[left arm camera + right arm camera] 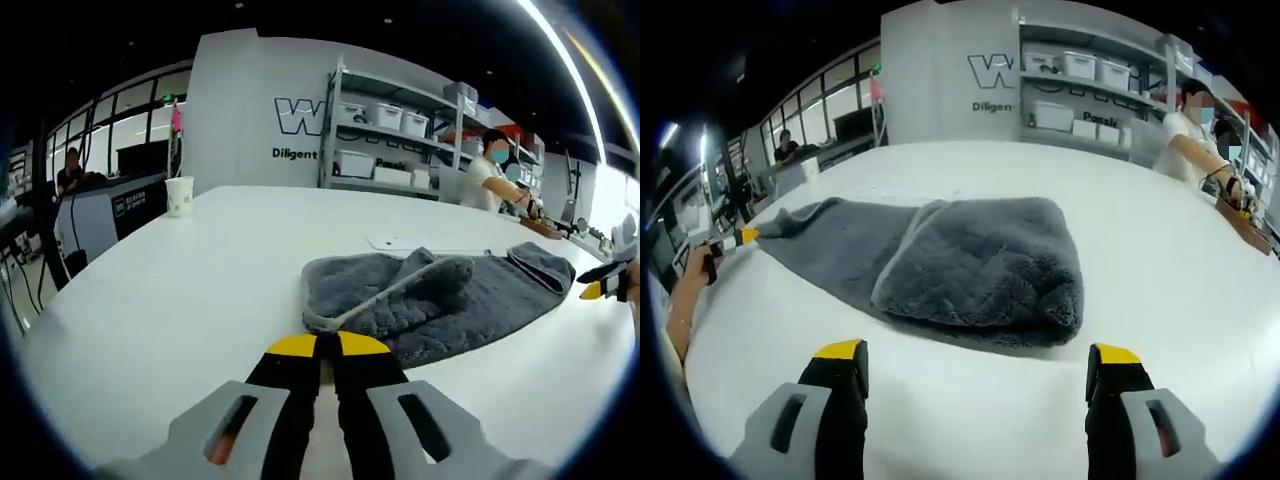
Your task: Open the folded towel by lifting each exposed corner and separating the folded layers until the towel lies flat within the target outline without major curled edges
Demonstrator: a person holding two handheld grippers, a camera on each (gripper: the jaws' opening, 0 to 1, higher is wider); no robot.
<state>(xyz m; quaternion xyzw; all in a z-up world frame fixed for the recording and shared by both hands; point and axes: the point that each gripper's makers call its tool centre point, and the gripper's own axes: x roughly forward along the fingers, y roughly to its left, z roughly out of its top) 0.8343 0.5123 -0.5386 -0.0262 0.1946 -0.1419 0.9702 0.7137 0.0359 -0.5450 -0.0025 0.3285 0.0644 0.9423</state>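
Two yellow-tipped jaws of the left tool (327, 344) are clenched together with nothing between them, just short of the near edge of the grey towel (432, 298), while the right tool (978, 362) is released, its jaws wide apart just short of the towel's thick folded bulge. Partly folded, the towel lies on the white table (180, 290), one layer doubled over the flat part. Beyond the towel, a paper cup (179, 196) stands near the table's far edge, and farther off are shelves (390, 130) of bins and a person (490, 178).

Room around the towel
I see bare table (200, 290) all round the towel (970, 265); a paper cup (179, 196) stands well apart.
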